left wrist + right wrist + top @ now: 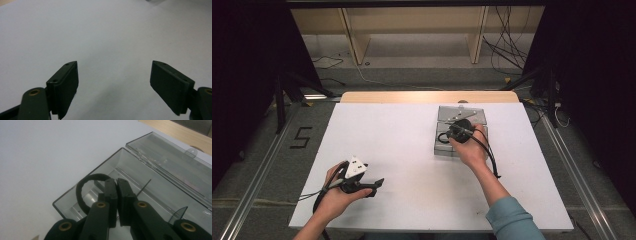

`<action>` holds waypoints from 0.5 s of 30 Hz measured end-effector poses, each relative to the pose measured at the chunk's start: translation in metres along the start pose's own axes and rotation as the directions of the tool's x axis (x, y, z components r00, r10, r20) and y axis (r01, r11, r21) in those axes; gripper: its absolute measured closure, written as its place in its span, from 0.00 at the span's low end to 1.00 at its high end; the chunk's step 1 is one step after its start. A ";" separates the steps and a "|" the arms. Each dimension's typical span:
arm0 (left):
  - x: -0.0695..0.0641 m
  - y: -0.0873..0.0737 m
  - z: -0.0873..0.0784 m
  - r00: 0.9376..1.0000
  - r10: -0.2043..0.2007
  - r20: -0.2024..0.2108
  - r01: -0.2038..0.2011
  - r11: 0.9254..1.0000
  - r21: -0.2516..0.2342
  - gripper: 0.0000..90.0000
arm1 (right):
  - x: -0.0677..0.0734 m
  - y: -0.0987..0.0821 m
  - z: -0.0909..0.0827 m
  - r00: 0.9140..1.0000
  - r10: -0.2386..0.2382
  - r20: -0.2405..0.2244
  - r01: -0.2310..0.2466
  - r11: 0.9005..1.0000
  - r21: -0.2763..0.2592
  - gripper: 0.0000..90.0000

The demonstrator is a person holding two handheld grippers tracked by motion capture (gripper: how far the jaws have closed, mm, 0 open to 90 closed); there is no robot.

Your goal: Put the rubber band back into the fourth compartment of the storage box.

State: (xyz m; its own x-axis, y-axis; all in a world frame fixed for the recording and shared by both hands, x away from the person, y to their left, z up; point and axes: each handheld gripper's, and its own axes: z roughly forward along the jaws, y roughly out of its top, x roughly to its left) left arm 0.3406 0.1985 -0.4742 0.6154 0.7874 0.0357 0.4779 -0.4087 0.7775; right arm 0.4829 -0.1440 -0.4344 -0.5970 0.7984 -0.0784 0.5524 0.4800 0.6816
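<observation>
A black hair band is pinched between the closed jaws of the right gripper, hanging over the open clear plastic box at the table's far right. The left gripper is held wide open and empty (well apart, near the front edge). For a clean drop, the band is best lowered fully inside the walls before the jaws are parted.

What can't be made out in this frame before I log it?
- High view: most of the clear box's tray, hidden by the right gripper and the hand.
- Right gripper view: where the black band is pinched, hidden by the fingers; whether the band touches the box floor.
- High view: small items in the lid, too small to identify.
</observation>
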 end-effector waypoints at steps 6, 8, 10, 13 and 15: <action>0.000 0.000 0.000 1.000 0.000 0.001 0.000 1.000 0.000 0.25 | 0.001 -0.001 0.003 1.000 -0.009 0.006 0.008 1.000 0.014 0.98; 0.000 0.000 0.000 1.000 -0.002 0.001 0.002 1.000 0.000 0.25 | 0.001 -0.001 0.004 1.000 -0.012 0.005 0.012 1.000 0.017 0.98; 0.000 0.000 0.000 1.000 0.000 0.001 0.000 1.000 -0.001 0.25 | 0.001 -0.001 0.005 1.000 -0.017 0.007 0.017 1.000 0.025 0.98; 0.000 0.000 0.000 1.000 -0.002 0.001 0.002 1.000 0.000 0.25 | 0.002 -0.002 0.007 1.000 -0.019 0.009 0.018 0.999 0.031 0.98; 0.000 0.000 0.000 1.000 0.000 0.001 0.000 1.000 -0.001 0.25 | 0.002 -0.002 0.007 1.000 -0.020 0.011 0.020 0.999 0.033 0.98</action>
State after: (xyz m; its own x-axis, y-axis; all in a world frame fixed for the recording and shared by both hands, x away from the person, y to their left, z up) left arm 0.3406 0.1984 -0.4742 0.6158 0.7871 0.0351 0.4776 -0.4083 0.7780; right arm 0.4852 -0.1409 -0.4410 -0.6017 0.7925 -0.0996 0.5597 0.5073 0.6553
